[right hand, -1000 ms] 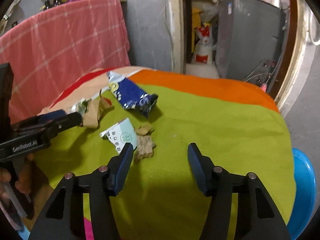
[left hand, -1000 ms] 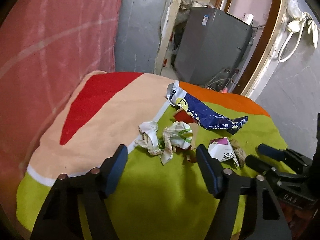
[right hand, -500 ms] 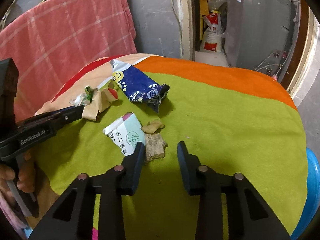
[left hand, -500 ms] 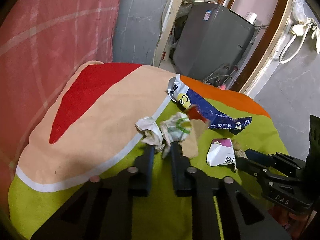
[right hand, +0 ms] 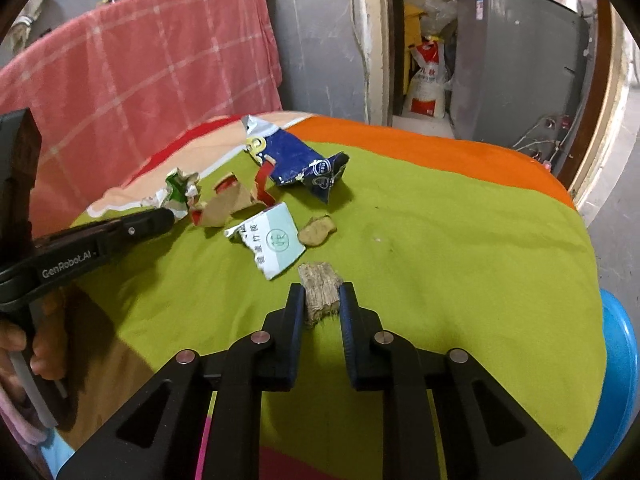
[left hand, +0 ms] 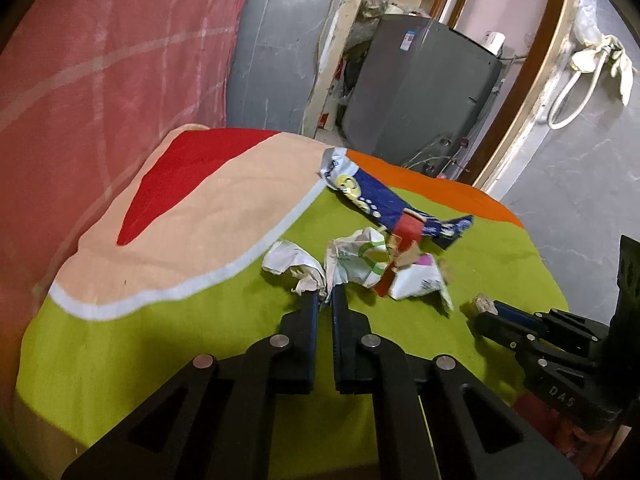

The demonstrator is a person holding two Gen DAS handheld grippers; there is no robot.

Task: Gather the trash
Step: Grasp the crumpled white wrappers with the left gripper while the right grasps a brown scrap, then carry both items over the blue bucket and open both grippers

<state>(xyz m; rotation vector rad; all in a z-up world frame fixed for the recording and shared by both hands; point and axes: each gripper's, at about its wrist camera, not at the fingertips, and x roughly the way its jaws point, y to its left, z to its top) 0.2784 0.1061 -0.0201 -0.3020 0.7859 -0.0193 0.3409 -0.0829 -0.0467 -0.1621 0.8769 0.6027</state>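
Observation:
Trash lies on a table under a green, orange and peach cloth (left hand: 168, 320). My left gripper (left hand: 325, 294) is shut on a crumpled white and green wrapper (left hand: 352, 258); it shows at the left of the right wrist view (right hand: 180, 190). My right gripper (right hand: 320, 294) is shut on a brown fibrous scrap (right hand: 320, 286). A blue snack bag (right hand: 300, 160) lies farther back. A torn white and mint paper (right hand: 272, 246), a brown paper piece with red edges (right hand: 228, 204) and a small tan scrap (right hand: 316, 232) lie between them.
A pink checked cloth (right hand: 140, 64) hangs behind the table at the left. A grey appliance (right hand: 516, 68) and a white sack (right hand: 426, 90) stand beyond the doorway. A blue round rim (right hand: 618, 384) shows below the table's right edge.
Both grippers have gone from wide open to shut. The left closed on the crumpled wrapper and the right moved forward and closed on the brown scrap.

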